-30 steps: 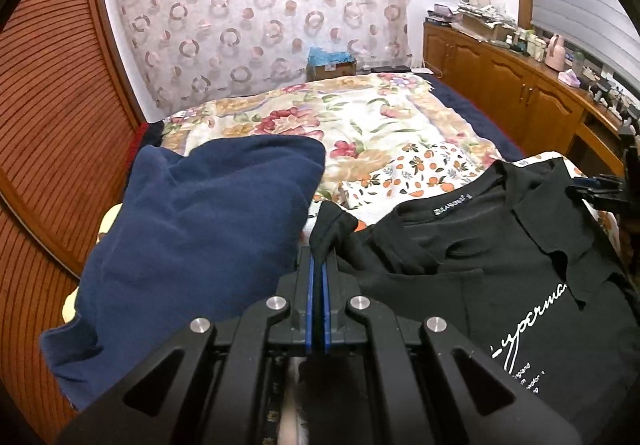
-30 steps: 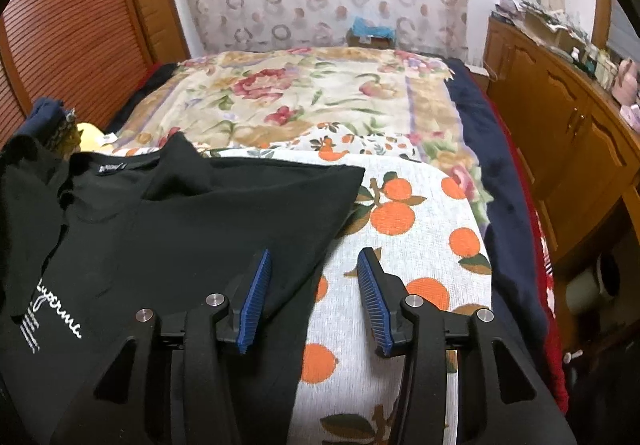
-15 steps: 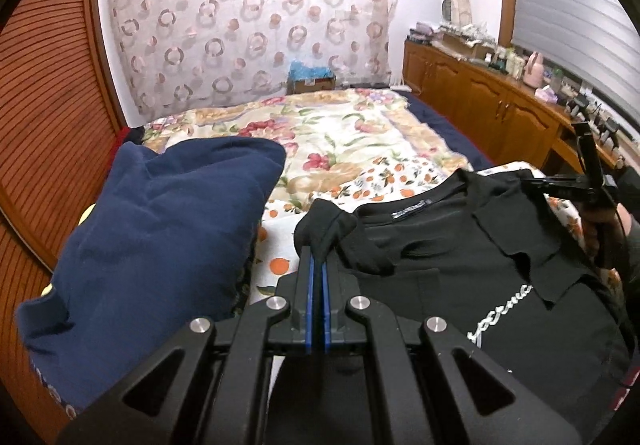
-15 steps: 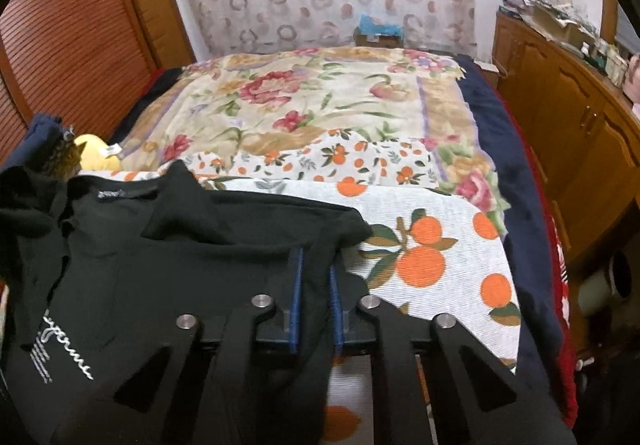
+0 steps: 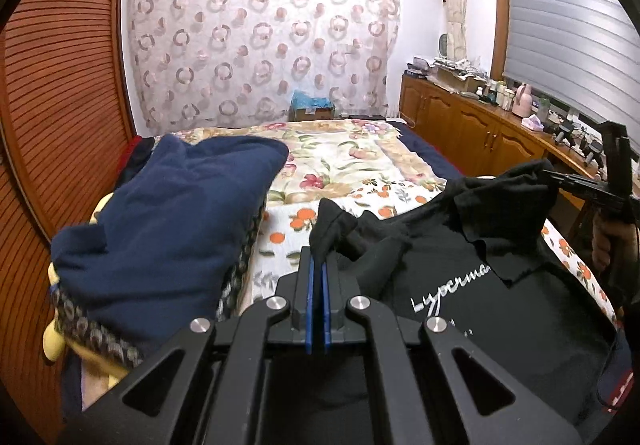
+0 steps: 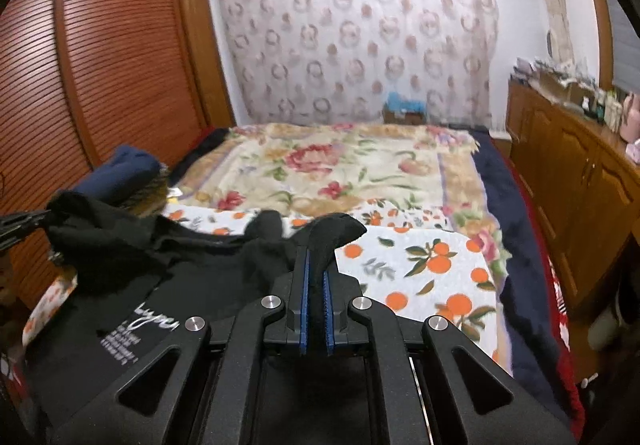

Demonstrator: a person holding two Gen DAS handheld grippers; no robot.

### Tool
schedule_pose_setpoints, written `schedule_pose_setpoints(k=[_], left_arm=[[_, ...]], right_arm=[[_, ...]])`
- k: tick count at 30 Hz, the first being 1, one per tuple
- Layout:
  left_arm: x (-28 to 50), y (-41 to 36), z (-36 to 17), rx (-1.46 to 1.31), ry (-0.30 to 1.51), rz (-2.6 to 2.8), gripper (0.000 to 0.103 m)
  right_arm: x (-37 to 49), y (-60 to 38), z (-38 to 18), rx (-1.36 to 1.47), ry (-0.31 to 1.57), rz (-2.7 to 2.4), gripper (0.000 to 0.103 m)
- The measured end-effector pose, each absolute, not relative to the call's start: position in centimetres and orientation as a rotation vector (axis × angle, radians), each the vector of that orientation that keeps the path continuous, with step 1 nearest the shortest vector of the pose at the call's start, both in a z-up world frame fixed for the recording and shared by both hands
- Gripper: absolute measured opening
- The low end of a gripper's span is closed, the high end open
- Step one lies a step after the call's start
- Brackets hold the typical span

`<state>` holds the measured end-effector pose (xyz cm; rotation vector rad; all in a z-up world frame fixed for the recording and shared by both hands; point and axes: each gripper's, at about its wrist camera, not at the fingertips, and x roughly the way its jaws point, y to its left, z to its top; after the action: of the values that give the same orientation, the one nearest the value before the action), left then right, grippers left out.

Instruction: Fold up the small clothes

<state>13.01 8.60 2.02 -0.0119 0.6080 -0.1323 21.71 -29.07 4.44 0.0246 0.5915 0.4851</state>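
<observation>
Left gripper (image 5: 317, 277): jaws clamped together, black cloth pinched between the blue pads, pointing forward and somewhat downward. Right gripper (image 6: 315, 273): jaws likewise closed on a fold of black cloth, angled downward. In the left wrist view, the right gripper shows at far right, gripped by the person's hand (image 5: 612, 241).

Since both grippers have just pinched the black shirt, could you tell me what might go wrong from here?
1. Each gripper, left and right, holds only a small bunched bit of the shirt, so the cloth could slip out during the lift.
2. The shirt is already creased around the collar, so the fold may come out uneven.
3. The navy pile lies close beside the shirt; a swinging sleeve could catch it.
</observation>
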Motion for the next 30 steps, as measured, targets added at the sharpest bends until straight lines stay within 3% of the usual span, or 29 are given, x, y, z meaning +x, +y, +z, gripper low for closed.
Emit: schedule_pose_setpoints(k=[30], left_arm=[[-4.4,12.4,1.6,-0.050,0.532,-0.111,0.001]], right_arm=[[1.8,-35.0,4.2,-0.007,0.579,0.423,0.003]])
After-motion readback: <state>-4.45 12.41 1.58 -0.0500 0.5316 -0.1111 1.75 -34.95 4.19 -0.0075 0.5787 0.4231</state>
